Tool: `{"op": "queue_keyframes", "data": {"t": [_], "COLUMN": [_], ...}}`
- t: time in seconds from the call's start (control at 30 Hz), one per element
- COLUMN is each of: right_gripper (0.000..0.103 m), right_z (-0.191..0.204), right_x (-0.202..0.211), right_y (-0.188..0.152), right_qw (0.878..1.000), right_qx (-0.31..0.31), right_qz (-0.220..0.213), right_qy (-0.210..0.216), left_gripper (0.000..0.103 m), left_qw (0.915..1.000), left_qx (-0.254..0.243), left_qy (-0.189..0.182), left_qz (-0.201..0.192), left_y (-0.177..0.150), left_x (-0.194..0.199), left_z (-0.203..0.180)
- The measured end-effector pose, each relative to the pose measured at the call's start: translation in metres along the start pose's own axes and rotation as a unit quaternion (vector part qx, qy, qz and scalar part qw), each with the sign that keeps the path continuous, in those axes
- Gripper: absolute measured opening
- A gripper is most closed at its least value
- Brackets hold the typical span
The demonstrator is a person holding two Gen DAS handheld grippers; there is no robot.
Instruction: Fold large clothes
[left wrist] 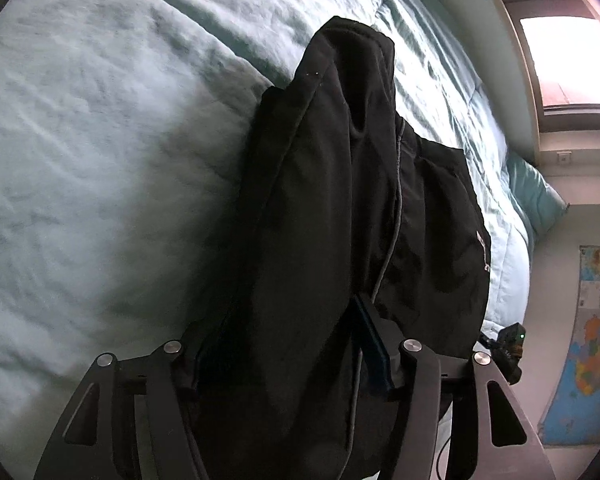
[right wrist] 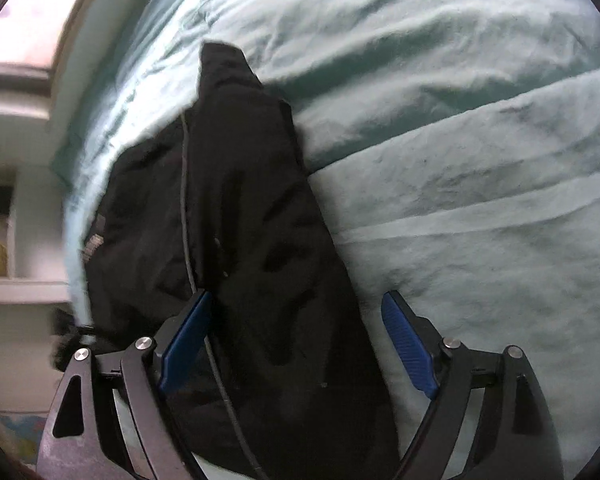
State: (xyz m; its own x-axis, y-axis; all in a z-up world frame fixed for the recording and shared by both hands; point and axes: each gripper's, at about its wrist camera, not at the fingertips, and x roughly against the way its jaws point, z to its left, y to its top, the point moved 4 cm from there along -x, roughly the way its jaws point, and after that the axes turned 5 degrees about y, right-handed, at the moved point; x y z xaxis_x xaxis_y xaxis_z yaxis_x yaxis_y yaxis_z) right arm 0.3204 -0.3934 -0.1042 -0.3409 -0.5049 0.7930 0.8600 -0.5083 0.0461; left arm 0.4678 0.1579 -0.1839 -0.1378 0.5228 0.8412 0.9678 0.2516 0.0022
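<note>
Two grippers hover over a black fabric garment (left wrist: 332, 208) lying bundled lengthwise on the pale green quilted bedspread (left wrist: 100, 140). The left gripper (left wrist: 288, 356) stands with jaws apart astride the cloth, whether clamped cannot be told; the right gripper (right wrist: 296, 340) is spread wide, unclamped. Judged stage: laying down a fold; next, withdraw and flatten.

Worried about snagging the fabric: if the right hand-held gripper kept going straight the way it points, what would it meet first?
Probably the black jacket, which already lies between the right hand-held gripper's open blue pads; depth is unclear.
</note>
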Motion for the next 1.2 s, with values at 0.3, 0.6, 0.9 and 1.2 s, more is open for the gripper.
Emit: {"op": "queue_keyframes", "data": {"t": [0.3, 0.6, 0.9, 1.2], "right_gripper": [0.089, 0.103, 0.04, 0.034], "right_z": [0.011, 0.026, 0.08, 0.177], "right_x": [-0.021, -0.069, -0.045, 0.022], "right_y": [-0.002, 0.007, -0.003, -0.023], "right_qw": [0.999, 0.996, 0.994, 0.979], "right_qx": [0.032, 0.034, 0.099, 0.2], "right_qz": [0.035, 0.052, 0.021, -0.032], "right_qy": [0.013, 0.061, 0.035, 0.029], "left_gripper": [0.064, 0.069, 0.028, 0.023], "left_qw": [0.9997, 0.9974, 0.9953, 0.9724], "left_qx": [0.007, 0.033, -0.042, -0.138], "left_qy": [-0.023, -0.061, -0.067, -0.122], "left_qz": [0.01, 0.02, -0.055, -0.143], "left_y": [0.005, 0.008, -0.006, -0.012], "left_x": [-0.008, -0.023, 0.023, 0.123], "left_z": [0.002, 0.006, -0.036, -0.123]}}
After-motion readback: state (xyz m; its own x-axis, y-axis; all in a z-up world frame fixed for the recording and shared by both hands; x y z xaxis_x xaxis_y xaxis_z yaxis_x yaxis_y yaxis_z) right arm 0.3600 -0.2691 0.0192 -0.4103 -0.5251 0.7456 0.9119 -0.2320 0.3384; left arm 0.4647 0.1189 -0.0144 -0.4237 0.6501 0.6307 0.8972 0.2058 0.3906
